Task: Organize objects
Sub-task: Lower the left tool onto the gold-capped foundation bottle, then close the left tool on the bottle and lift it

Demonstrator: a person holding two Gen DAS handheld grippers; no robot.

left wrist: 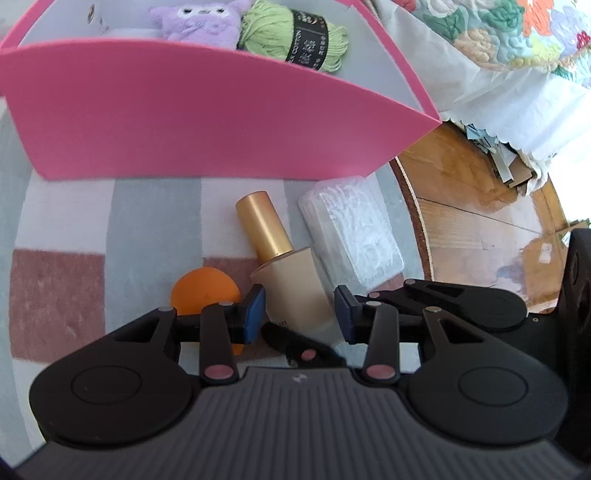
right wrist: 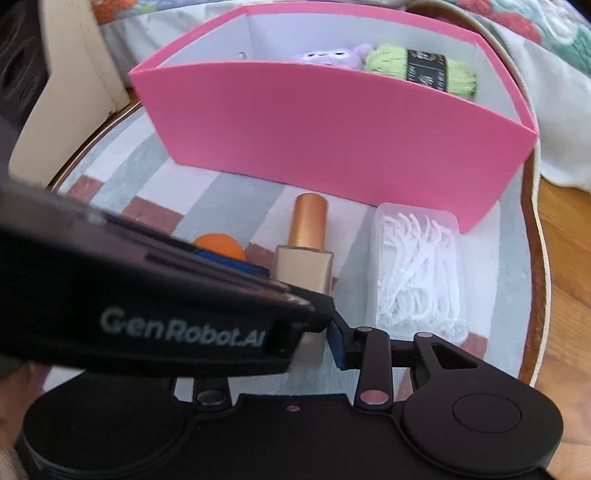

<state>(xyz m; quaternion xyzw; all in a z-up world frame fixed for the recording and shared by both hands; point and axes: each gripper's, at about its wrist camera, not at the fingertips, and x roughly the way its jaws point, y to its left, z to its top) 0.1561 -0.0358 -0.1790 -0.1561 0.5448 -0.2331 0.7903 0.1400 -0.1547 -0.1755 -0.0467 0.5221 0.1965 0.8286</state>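
A beige bottle with a gold cap [left wrist: 280, 258] lies on the striped mat; it also shows in the right wrist view [right wrist: 306, 243]. My left gripper [left wrist: 299, 314] is open, its blue pads either side of the bottle's body. An orange ball [left wrist: 203, 291] lies just left of it. A clear box of floss picks [left wrist: 351, 236] lies to the right, also in the right wrist view [right wrist: 417, 269]. A pink box [left wrist: 207, 118] behind holds a purple plush [left wrist: 199, 22] and green yarn [left wrist: 295, 37]. My right gripper [right wrist: 295, 347] sits behind the left one, which hides its left finger.
The mat covers a round wooden table whose edge [right wrist: 535, 236] curves close on the right. A quilted bedspread [left wrist: 498, 44] hangs beyond the box. A cream cabinet [right wrist: 66, 92] stands at the far left. The right gripper's body [left wrist: 480, 302] is right beside my left gripper.
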